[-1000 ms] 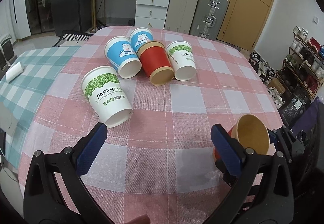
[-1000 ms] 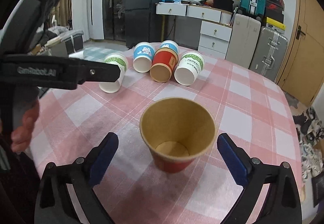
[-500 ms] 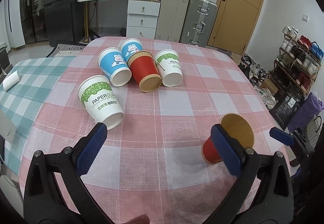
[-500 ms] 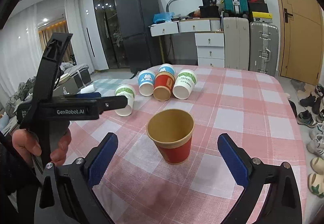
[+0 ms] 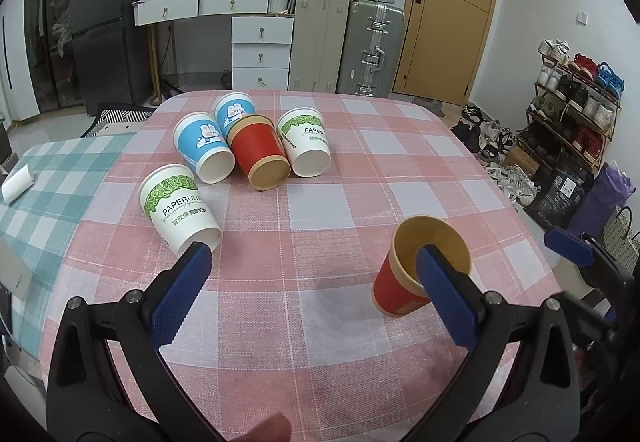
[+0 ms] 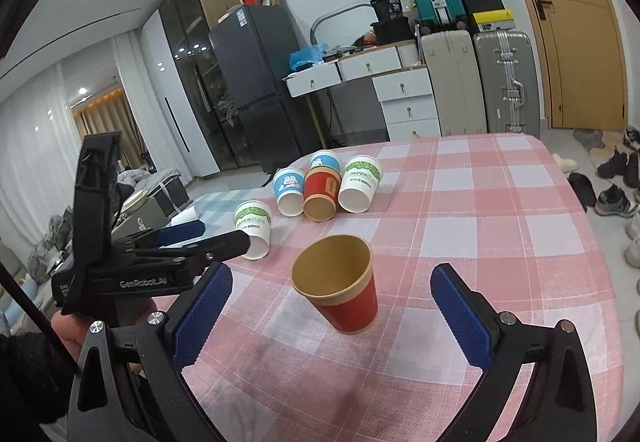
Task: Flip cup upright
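Observation:
A red paper cup (image 6: 340, 284) stands upright on the pink checked tablecloth (image 6: 480, 234), mouth up; it also shows in the left wrist view (image 5: 404, 284) behind my right-hand finger. My right gripper (image 6: 332, 316) is open and empty, just short of the cup. My left gripper (image 5: 316, 296) is open and empty above the cloth; its body shows in the right wrist view (image 6: 132, 262). Several cups lie on their sides farther back: a white green-leaf cup (image 5: 180, 208), two blue rabbit cups (image 5: 202, 150), a red cup (image 5: 260, 154), another white cup (image 5: 306, 146).
The table's right edge (image 5: 532, 242) drops off to a floor with shoes and bags. A green checked cloth (image 5: 44, 178) covers the table's left side. Suitcases, drawers and a fridge stand beyond the far edge.
My right gripper has drawn back and up from the upright red cup, which stays standing. My left gripper has lifted and pulled back a little, widening its view.

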`<state>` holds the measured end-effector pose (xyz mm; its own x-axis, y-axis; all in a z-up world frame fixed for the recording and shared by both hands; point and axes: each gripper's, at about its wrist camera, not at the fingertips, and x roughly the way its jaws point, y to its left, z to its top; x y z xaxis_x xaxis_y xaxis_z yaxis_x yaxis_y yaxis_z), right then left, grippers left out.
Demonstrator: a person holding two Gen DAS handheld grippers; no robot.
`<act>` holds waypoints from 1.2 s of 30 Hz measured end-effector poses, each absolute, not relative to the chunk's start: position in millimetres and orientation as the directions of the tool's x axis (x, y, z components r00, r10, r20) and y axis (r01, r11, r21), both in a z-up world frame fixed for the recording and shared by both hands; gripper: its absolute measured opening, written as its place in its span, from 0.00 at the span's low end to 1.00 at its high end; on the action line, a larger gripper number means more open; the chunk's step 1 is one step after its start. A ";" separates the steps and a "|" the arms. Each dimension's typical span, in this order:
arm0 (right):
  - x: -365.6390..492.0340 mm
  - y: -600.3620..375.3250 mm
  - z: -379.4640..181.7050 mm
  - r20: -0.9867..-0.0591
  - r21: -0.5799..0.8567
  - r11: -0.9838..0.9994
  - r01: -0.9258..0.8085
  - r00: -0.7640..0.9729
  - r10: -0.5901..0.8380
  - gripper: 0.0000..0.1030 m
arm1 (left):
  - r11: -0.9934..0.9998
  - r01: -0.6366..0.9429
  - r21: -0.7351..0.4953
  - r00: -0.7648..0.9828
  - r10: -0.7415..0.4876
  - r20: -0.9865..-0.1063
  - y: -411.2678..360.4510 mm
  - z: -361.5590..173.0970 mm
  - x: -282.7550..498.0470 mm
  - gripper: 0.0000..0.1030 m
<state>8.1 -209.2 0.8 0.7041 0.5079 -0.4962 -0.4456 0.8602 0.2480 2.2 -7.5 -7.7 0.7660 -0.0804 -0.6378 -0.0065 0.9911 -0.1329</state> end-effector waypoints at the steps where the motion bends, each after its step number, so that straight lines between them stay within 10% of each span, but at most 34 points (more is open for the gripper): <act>1: 10.5 -210.7 -0.4 -0.502 0.258 0.860 -0.440 0.700 0.508 0.99 | 0.992 -0.002 -0.126 0.768 -0.079 -0.635 -8.7 -7.2 1.3 0.99; 36: 15.2 -214.0 -5.5 -0.523 0.273 0.861 -0.428 0.686 0.507 0.99 | 0.997 0.020 -0.075 0.786 -0.062 -0.615 -15.5 2.5 -8.4 0.99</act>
<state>15.2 -214.0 -5.5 0.6857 0.5067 -0.5226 -0.4284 0.8614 0.2730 -8.4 -15.5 2.5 0.7863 -0.0620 -0.6147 0.0196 0.9970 -0.0755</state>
